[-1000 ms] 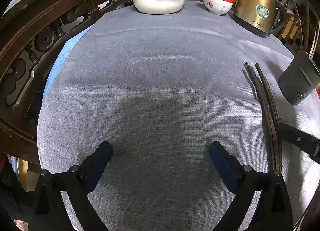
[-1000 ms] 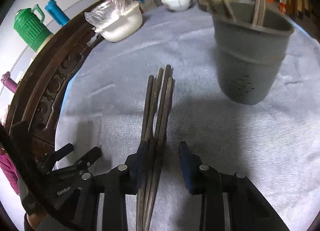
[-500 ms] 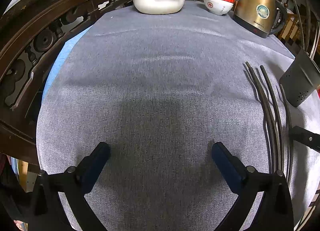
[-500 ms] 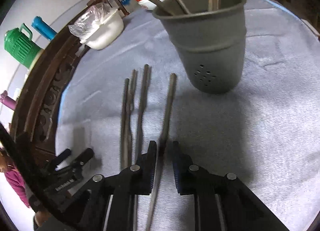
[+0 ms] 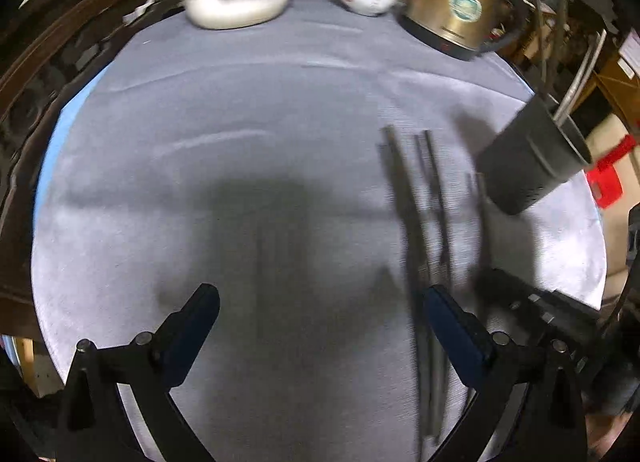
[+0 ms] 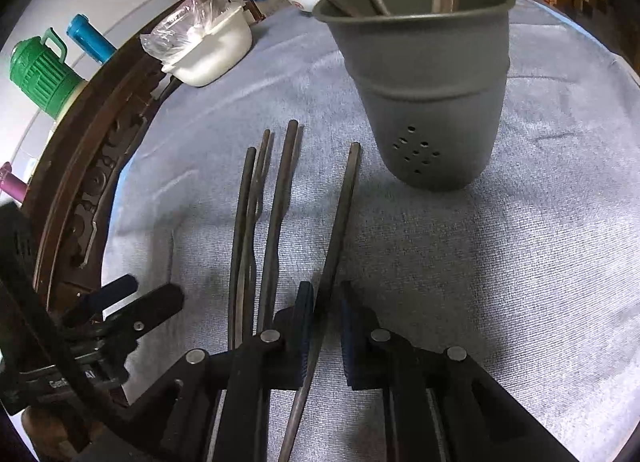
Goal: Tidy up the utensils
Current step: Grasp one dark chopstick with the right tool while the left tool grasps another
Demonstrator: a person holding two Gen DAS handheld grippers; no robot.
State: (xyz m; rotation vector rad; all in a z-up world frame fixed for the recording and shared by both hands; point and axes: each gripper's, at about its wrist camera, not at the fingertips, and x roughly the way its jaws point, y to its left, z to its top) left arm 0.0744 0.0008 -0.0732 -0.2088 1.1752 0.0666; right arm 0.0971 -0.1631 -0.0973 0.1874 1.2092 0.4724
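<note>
The right gripper is clenched on a single chopstick near the grey utensil holder, while the left gripper hangs released over the tablecloth.

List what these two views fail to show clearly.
- Near ends of the chopsticks: right wrist view, hidden behind the right tongs.
- Lower parts of the utensils in the gray holder: its wall hides them.
- Chopstick count in the left wrist view: motion blur.
- Kettle label text: too small and blurred.
</note>
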